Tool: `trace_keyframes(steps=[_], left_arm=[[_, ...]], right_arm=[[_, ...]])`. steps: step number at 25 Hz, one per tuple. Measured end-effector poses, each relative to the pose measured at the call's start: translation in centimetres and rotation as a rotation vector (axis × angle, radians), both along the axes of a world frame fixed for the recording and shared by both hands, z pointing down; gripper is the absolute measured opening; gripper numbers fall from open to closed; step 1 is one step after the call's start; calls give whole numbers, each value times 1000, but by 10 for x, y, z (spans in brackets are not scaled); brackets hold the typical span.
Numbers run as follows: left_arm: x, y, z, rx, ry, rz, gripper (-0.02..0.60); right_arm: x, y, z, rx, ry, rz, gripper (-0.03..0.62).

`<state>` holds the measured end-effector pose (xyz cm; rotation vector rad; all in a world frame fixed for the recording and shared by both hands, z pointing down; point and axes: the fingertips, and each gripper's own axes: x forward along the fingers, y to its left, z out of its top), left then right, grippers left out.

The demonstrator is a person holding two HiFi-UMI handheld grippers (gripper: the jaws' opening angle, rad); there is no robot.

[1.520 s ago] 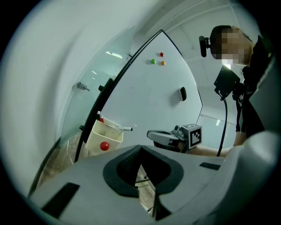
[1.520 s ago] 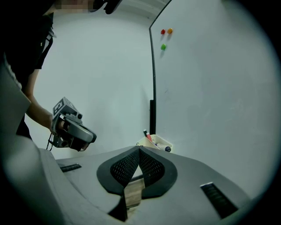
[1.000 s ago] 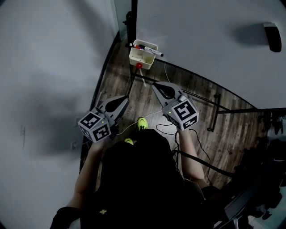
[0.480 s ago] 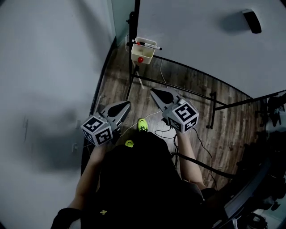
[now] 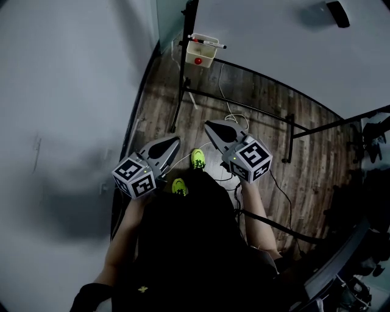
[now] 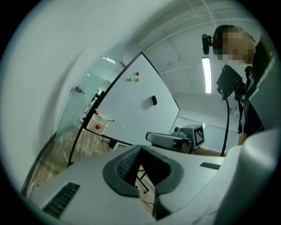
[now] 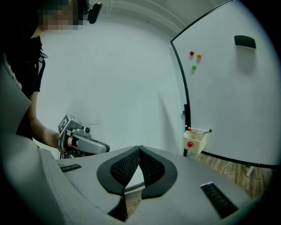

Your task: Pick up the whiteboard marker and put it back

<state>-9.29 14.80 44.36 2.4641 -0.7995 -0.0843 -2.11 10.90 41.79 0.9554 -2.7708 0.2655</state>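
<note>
in the head view the left gripper (image 5: 175,141) and the right gripper (image 5: 209,124) were held side by side over the wood floor (image 5: 256,103), both pointing toward 12 o'clock, well apart from the cream bin (image 5: 202,56) at the lower left corner of the whiteboard (image 5: 274,36); the whiteboard marker (image 5: 208,42) lay across the bin's top rim, one end sticking out past it toward 3 o'clock; a red dot (image 5: 198,61) sat on the bin's front; that view alone showed the person's yellow-green shoes (image 5: 197,158) on the floor at 6 o'clock of the gripper tips; it did not show the inner faces of the fingers; the left gripper view did: its fingers were pressed together at the tips with nothing between them, the bin at 10 o'clock of them and the right gripper at 3 o'clock; the right gripper view showed its own fingers pressed together too, empty, with bin and marker at 3 o'clock and the left gripper at 9 o'clock; only the two gripper views showed a red magnet (image 7: 191,53), an orange magnet (image 7: 199,56) and a green magnet (image 7: 193,67) high on the board; the black eraser (image 5: 337,12) on the board appeared in all three views
</note>
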Motion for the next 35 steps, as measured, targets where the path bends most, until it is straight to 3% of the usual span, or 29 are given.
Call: trace_keyframes(steps=[12,24,35], left_arm=[[-7,28,-10,26,2,-7,21],[31,33,-20,45,21,47,21],[30,38,-22,57,19,56,21]], right_arm=[[-4,36,-8,52,13,4,2],[15,54,-17,63,16,16,2],[13,65,-20,69,-5,19,2]])
